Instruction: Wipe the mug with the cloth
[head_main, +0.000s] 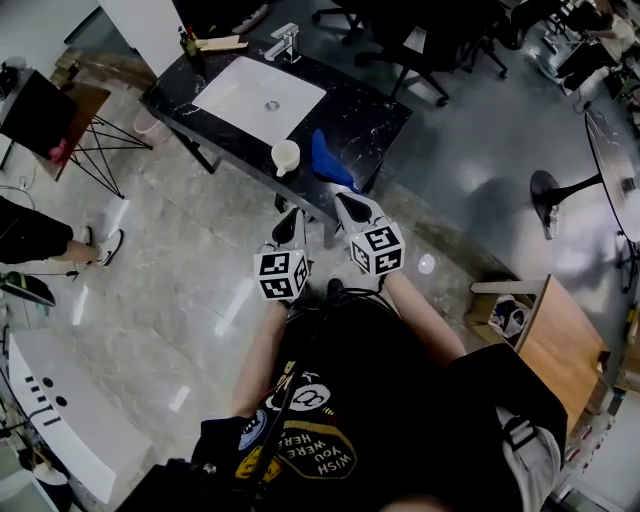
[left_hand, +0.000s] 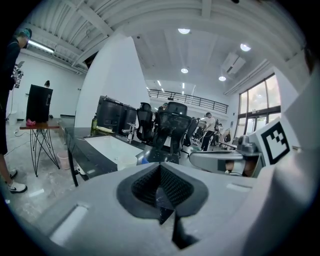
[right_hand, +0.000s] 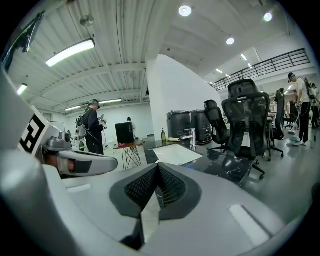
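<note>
head view: a white mug stands upright near the front edge of the black surface, just beside a blue cloth, with the white sink behind them. the left gripper and right gripper hover short of that edge, each with its fingers pressed together, clear of mug and cloth.

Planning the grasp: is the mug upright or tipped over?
Upright: the mug stands on the black counter, its round opening facing up.
</note>
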